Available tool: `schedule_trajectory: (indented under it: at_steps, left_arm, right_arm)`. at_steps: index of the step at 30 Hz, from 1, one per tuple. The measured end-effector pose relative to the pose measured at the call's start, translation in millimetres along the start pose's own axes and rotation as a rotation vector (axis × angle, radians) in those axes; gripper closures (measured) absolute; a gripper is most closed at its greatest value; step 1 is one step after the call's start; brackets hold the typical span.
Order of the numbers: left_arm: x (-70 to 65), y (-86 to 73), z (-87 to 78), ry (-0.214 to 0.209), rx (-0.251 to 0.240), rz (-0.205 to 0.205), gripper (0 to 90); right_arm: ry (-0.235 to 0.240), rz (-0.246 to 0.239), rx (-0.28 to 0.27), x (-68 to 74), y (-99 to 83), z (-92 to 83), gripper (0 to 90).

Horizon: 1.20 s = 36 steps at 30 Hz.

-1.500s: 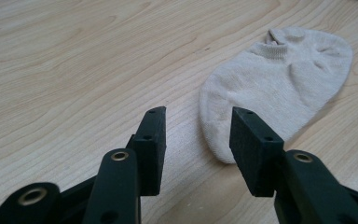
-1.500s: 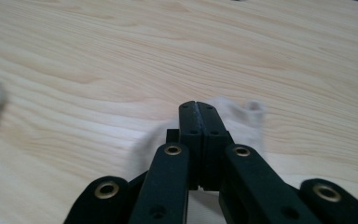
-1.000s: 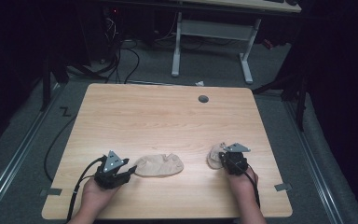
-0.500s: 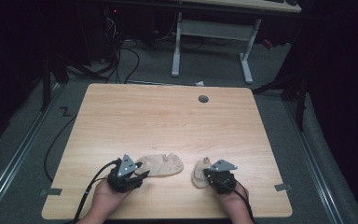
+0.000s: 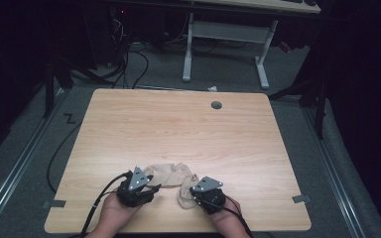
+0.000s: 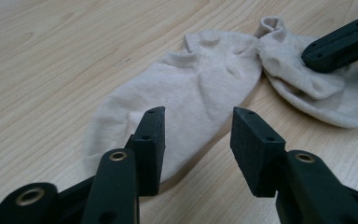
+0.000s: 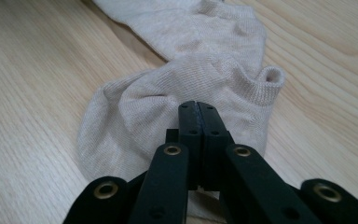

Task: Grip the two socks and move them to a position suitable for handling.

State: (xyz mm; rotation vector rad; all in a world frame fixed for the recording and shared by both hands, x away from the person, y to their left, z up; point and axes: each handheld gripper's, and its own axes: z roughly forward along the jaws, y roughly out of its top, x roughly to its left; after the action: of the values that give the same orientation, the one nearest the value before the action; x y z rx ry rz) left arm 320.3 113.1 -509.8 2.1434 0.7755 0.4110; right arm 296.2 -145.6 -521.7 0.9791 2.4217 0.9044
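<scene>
High view | two beige socks touching | left gripper jaws apart | right gripper jaws pinch one sock

Left claw: two matte black jaws, each ending in a blocky rectangular pad with small round holes in its faces. Each jaw is carried on flat black link arms with brass-coloured eyelet rivets at the pivots.

Right claw: same build, black links, four brass-ringed rivets visible, small dark screw holes near the pad tips.

High view: both units have a compact black body topped by a grey three-cornered plate with dark dots at its corners. A black cable trails from each body. Forearms bare, no sleeves visible.
</scene>
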Motion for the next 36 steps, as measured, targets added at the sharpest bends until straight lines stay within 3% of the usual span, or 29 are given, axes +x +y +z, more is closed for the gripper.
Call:
schedule_trajectory:
  at_steps: [7,11,14,17,19,23,30,36]
  left_arm:
    - [-0.9,-1.2,0.0,-0.005,0.000,-0.006,56.9]
    - [0.3,-3.5,-2.2,-0.008,0.002,-0.020,56.9]
    - [1.1,-3.0,-7.1,0.001,-0.010,-0.027,56.9]
    - [1.0,-1.9,-8.1,0.000,-0.018,-0.031,56.9]
    - [0.3,-0.7,-7.3,-0.006,-0.019,-0.032,56.9]
    - [-3.1,1.3,-3.7,-0.014,-0.015,-0.023,56.9]
    - [-17.0,5.8,2.9,-0.072,-0.012,-0.039,59.9]
    - [-45.7,15.3,20.7,-0.133,0.001,0.016,61.5]
  right_arm:
    - [0.019,0.005,-0.088,6.3,8.7,-11.3,82.4]
    - [0.062,-0.017,-0.081,14.8,12.0,-4.9,69.0]
    - [0.056,-0.040,-0.065,20.9,13.7,0.9,61.5]
    - [0.050,-0.057,-0.043,21.7,13.4,4.1,60.1]
    - [0.035,-0.064,-0.031,23.0,12.2,6.1,61.3]
    - [0.024,-0.057,-0.036,21.8,10.7,4.0,84.0]
    - [0.017,0.036,-0.146,5.3,14.0,-14.7,85.2]
    - [-0.005,0.085,-0.187,-6.8,10.9,-23.7,85.2]
